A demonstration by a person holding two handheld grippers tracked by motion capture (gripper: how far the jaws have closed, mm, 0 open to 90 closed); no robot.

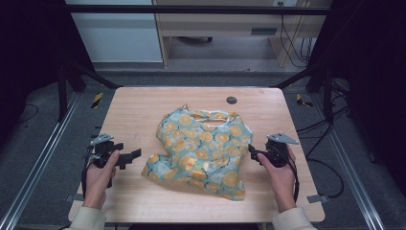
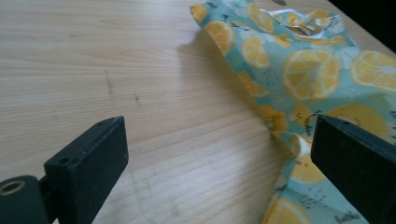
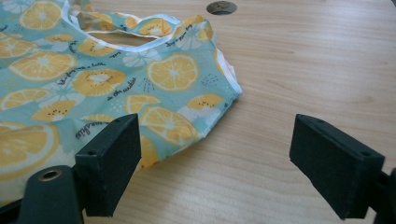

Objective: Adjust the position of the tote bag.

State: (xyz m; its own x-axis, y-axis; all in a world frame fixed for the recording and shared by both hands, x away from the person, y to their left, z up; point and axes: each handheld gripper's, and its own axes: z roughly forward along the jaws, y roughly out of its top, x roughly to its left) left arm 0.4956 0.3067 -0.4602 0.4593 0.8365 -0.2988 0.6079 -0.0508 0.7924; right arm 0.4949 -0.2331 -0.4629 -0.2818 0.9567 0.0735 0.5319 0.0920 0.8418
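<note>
A teal cloth bag printed with orange and lemon slices [image 1: 203, 148] lies crumpled in the middle of the wooden table [image 1: 139, 108]. My left gripper [image 1: 130, 157] hovers just left of the cloth's left edge, jaws open with bare table between them [image 2: 219, 163]. The cloth [image 2: 303, 70] reaches the right jaw in the left gripper view. My right gripper [image 1: 252, 154] sits at the cloth's right edge, open [image 3: 215, 154]. The bag's corner [image 3: 154, 93] lies ahead of its left jaw, handle loop farther back.
A dark round grommet [image 1: 231, 100] is set in the table near its far edge, also seen as a hole [image 3: 221, 7]. Black frame posts and cables stand around the table. Bare wood lies left and right of the cloth.
</note>
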